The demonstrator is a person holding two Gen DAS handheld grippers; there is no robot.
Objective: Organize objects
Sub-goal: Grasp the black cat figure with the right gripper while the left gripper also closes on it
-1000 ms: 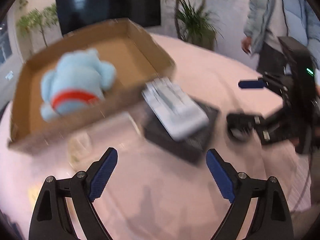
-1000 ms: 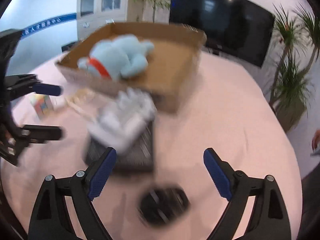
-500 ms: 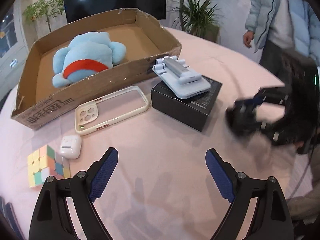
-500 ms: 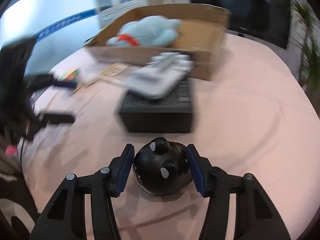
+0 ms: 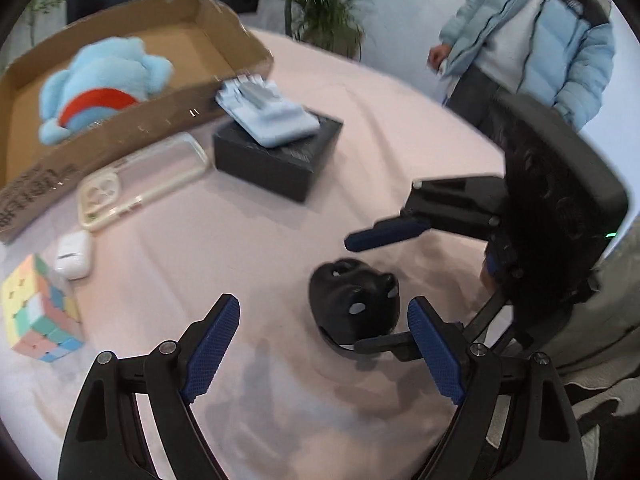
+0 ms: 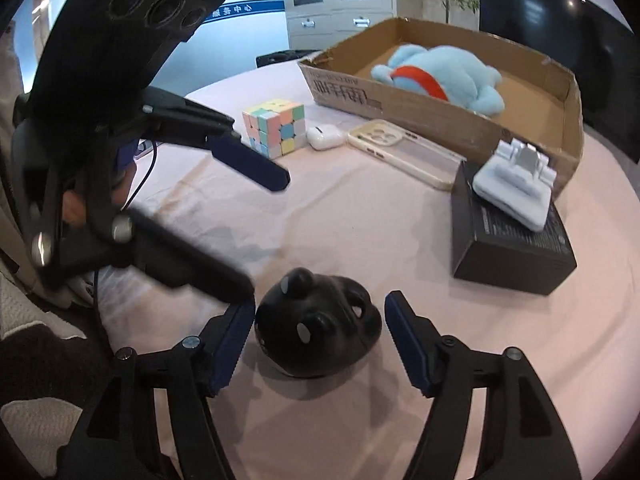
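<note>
A black rounded toy with white spots [image 6: 318, 322] lies on the pink tablecloth between the fingers of my right gripper [image 6: 320, 336], whose jaws are open with gaps on both sides. The same toy [image 5: 354, 304] shows in the left wrist view, just ahead and right of my open, empty left gripper [image 5: 324, 350]. The right gripper [image 5: 372, 288] straddles it there. A cardboard box [image 6: 448, 120] holds a blue plush [image 6: 440, 76].
A black box [image 6: 512, 240] with a white stand [image 6: 516, 184] on top sits by the cardboard box. A clear phone case [image 6: 404, 152], white earbud case [image 6: 324, 137] and pastel cube [image 6: 276, 126] lie on the cloth. A person [image 5: 532, 36] stands beyond the table.
The right gripper's jaws, close around the black toy half a second ago, have opened wider. The left gripper has swung right and down towards the toy.
</note>
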